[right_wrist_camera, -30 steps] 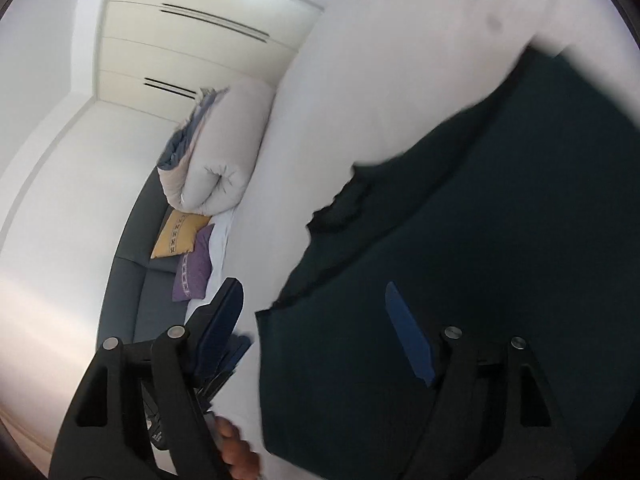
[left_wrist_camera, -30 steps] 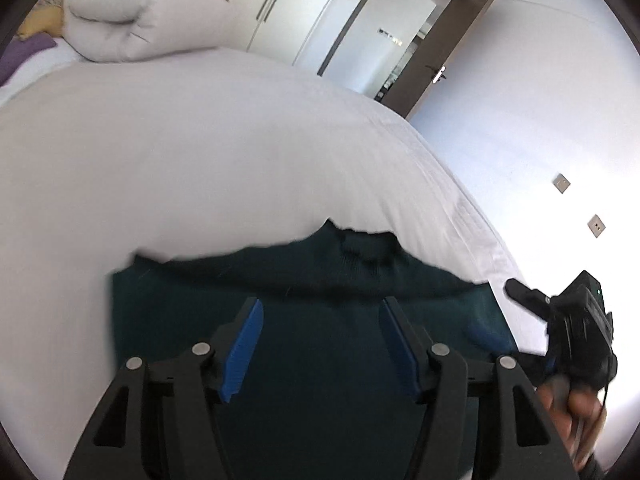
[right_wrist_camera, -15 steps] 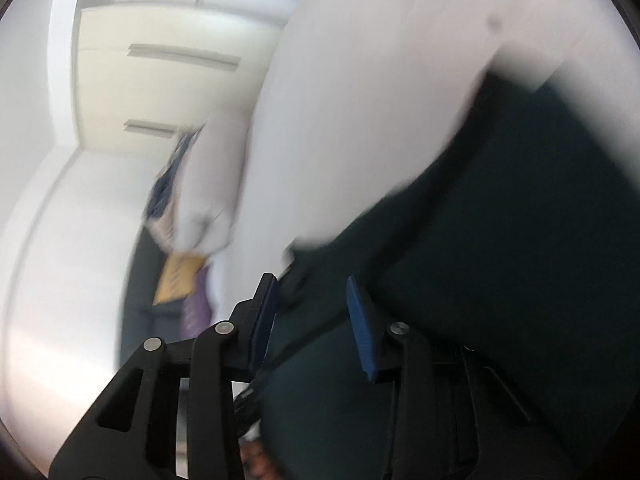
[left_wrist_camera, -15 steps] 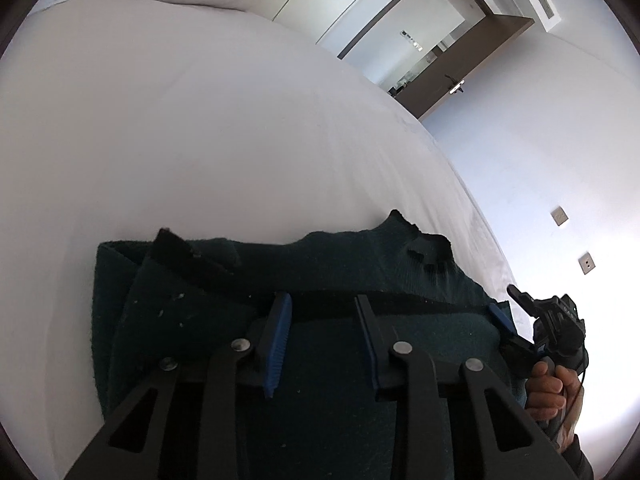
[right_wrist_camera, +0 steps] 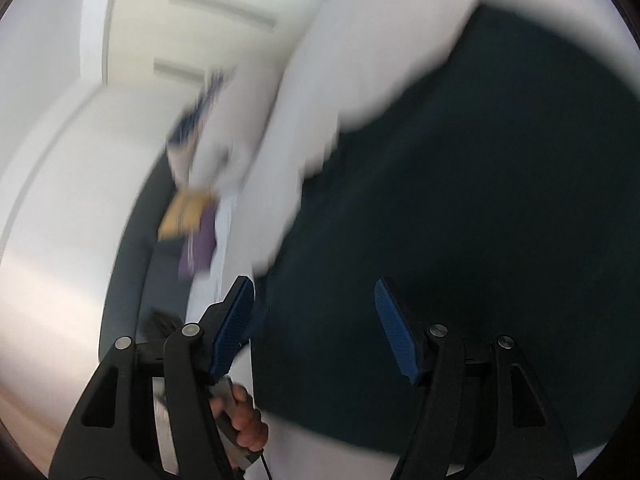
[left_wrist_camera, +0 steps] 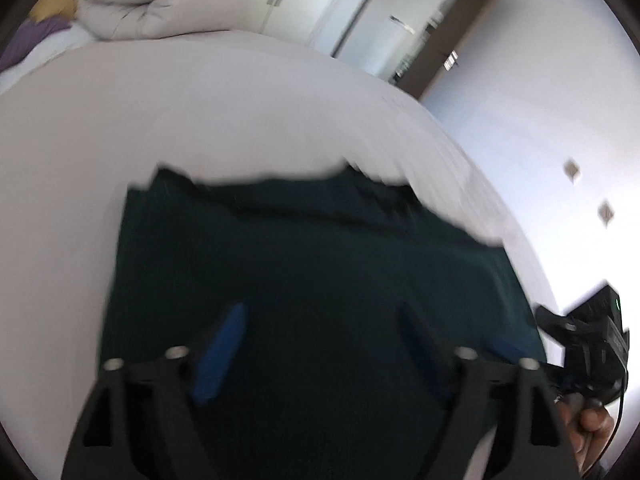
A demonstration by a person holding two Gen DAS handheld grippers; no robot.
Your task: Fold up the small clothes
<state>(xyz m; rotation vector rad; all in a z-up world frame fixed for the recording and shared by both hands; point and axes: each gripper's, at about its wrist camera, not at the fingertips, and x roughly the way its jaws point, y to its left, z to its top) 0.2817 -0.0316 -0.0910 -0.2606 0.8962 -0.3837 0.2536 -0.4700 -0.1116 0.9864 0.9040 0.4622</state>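
Note:
A dark green knitted garment (left_wrist_camera: 312,264) lies flat on the white bed (left_wrist_camera: 200,112), its far edge folded over. My left gripper (left_wrist_camera: 320,344) hovers over its near part, jaws opening wide, with no cloth pinched between the blue pads. In the right wrist view the same garment (right_wrist_camera: 460,200) fills the right half, blurred. My right gripper (right_wrist_camera: 316,320) is above the garment's edge, jaws opening, pads apart and pressing on nothing. The right gripper (left_wrist_camera: 588,344) and the hand holding it show at the lower right of the left wrist view.
A rolled pale duvet (left_wrist_camera: 160,4) with yellow and purple cushions (left_wrist_camera: 44,20) lies at the head of the bed. White wardrobes and a dark door (left_wrist_camera: 440,52) stand beyond. A hand (right_wrist_camera: 244,424) holding the left gripper shows low in the right wrist view.
Half a second ago both grippers were nearly closed at the garment's folded edge. Both have let go, opened and drawn back toward the garment's near side. The folded edge stays down.

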